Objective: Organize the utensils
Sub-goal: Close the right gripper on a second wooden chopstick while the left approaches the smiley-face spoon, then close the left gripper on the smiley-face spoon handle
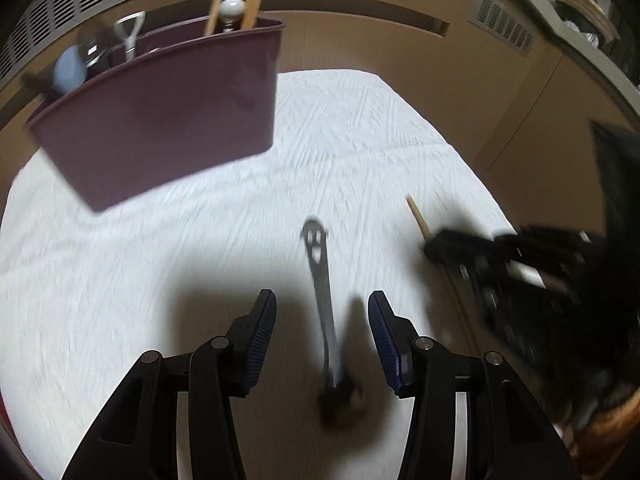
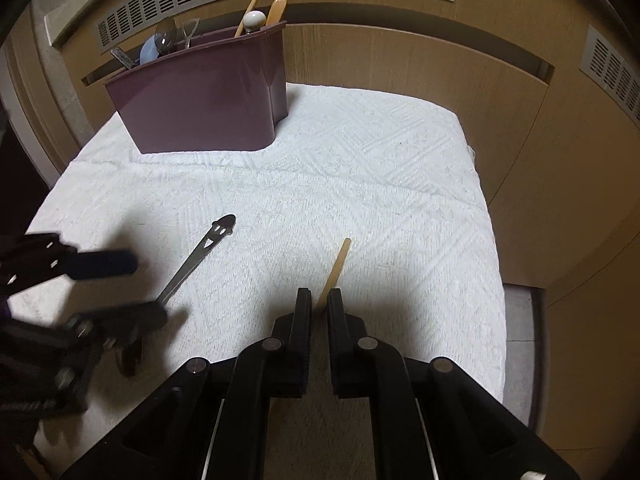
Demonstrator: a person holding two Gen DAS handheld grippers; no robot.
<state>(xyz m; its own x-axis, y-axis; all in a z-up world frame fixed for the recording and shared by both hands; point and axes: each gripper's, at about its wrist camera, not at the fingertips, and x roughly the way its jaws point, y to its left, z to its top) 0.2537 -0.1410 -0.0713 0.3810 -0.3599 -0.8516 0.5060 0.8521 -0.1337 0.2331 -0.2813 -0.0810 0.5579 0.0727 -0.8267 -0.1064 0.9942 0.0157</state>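
Left wrist view motion-blurred; can opener [image 1: 320, 280] head indistinct. Wooden stick [image 2: 335, 270] lower end hidden between right gripper [image 2: 319, 304] fingers.

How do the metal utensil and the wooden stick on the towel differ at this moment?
The metal utensil is flat grey steel with cut-out holes in its end; the wooden stick is plain, thin and tan. The stick is clamped in the shut right gripper; the metal utensil lies between the open left gripper fingers, not pinched. Both are long and slim, over the white towel, ends pointing toward the maroon caddy.
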